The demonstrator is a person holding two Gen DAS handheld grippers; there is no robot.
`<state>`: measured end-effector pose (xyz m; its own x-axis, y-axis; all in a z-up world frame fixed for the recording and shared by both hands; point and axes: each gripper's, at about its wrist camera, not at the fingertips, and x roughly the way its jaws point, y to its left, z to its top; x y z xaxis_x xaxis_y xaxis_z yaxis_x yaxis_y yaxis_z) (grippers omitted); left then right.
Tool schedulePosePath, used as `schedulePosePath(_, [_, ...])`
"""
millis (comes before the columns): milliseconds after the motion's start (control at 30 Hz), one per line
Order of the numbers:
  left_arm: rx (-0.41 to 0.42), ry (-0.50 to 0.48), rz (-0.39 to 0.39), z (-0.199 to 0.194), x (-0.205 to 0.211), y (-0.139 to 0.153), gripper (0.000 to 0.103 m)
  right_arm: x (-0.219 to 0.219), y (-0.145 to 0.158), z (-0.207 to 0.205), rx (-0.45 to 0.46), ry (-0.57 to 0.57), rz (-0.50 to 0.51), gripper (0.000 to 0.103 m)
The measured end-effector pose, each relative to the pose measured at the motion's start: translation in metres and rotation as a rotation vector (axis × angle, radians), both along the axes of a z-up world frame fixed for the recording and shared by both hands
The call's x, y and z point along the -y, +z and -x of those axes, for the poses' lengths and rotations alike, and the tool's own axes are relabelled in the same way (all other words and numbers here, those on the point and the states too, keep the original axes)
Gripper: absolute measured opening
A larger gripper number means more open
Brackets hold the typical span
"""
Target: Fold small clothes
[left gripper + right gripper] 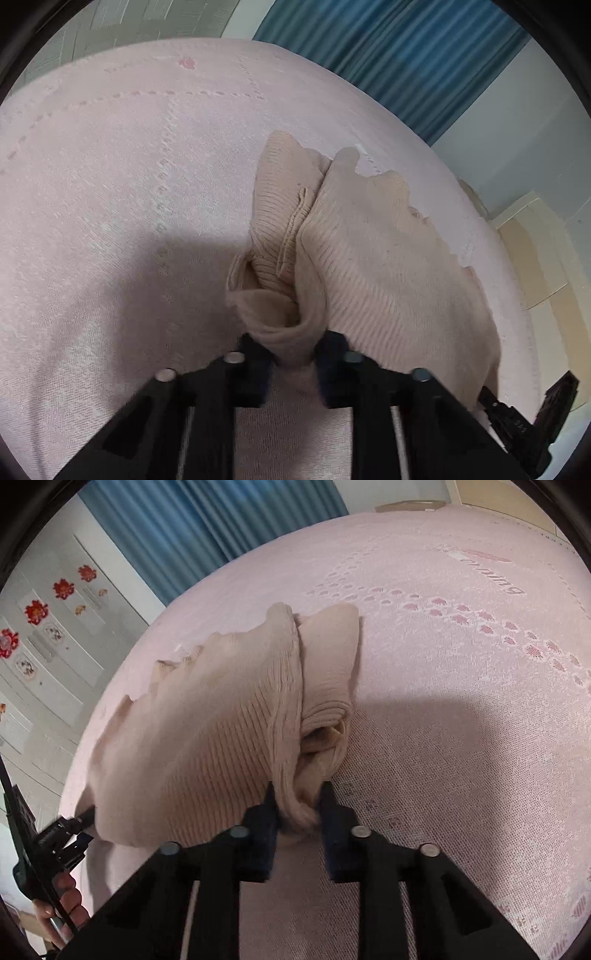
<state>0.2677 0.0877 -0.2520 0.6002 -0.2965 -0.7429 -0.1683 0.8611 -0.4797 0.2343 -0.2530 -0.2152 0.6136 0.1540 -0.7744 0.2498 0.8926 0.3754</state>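
Note:
A small beige ribbed knit garment [373, 254] lies bunched on the pink bedspread [110, 184]; it also shows in the right wrist view [207, 738]. My left gripper [293, 350] is shut on a bunched corner of it. My right gripper [297, 812] is shut on another bunched corner. The garment stretches between them, its far edge scalloped and resting on the bed. The right gripper shows at the lower right of the left wrist view [517, 417], and the left gripper at the lower left of the right wrist view [62, 834].
The pink bedspread [461, 720] has a paw-print pattern [480, 624]. Blue curtains [424, 55] hang behind the bed, also in the right wrist view [184, 524]. A white wardrobe with red flower stickers [37, 609] stands at the left. A cream cabinet [535, 240] is beside the bed.

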Motion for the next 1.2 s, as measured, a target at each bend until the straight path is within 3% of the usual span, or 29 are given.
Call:
schedulePosePath(200, [0.037, 0.001, -0.052, 0.009, 0.004, 0.012, 0.01, 0.001, 0.012, 0.009, 0.057, -0.035, 0.017, 0.013])
schedulePosePath(400, [0.043, -0.024, -0.047, 0.038, -0.001, 0.024, 0.009, 0.016, 0.023, 0.031, 0.05, -0.067, -0.088, 0.012])
schedulePosePath(767, [0.031, -0.102, -0.107, 0.129, 0.009, 0.03, 0.01, 0.013, 0.045, 0.129, 0.015, -0.048, -0.052, 0.012])
schedulePosePath(967, [0.017, -0.162, -0.13, 0.164, 0.015, 0.029, 0.012, 0.015, 0.058, 0.16, 0.003, -0.002, 0.036, 0.013])
schedulePosePath(1033, [0.002, -0.163, -0.133, 0.162, 0.013, 0.029, 0.017, 0.01, 0.058, 0.158, -0.033, 0.01, 0.12, 0.019])
schedulePosePath(1100, [-0.021, -0.147, -0.111, 0.157, 0.006, 0.027, 0.03, 0.005, 0.061, 0.16, -0.048, 0.003, 0.213, 0.022])
schedulePosePath(1133, [-0.031, -0.136, -0.097, 0.155, 0.003, 0.025, 0.037, 0.002, 0.066, 0.16, -0.037, 0.008, 0.234, 0.029])
schedulePosePath(1167, [-0.047, -0.124, -0.085, 0.152, -0.001, 0.021, 0.052, 0.0, 0.07, 0.161, -0.023, 0.012, 0.242, 0.038])
schedulePosePath(1200, [-0.062, -0.12, -0.069, 0.147, -0.004, 0.017, 0.054, -0.003, 0.075, 0.161, -0.007, 0.015, 0.25, 0.042])
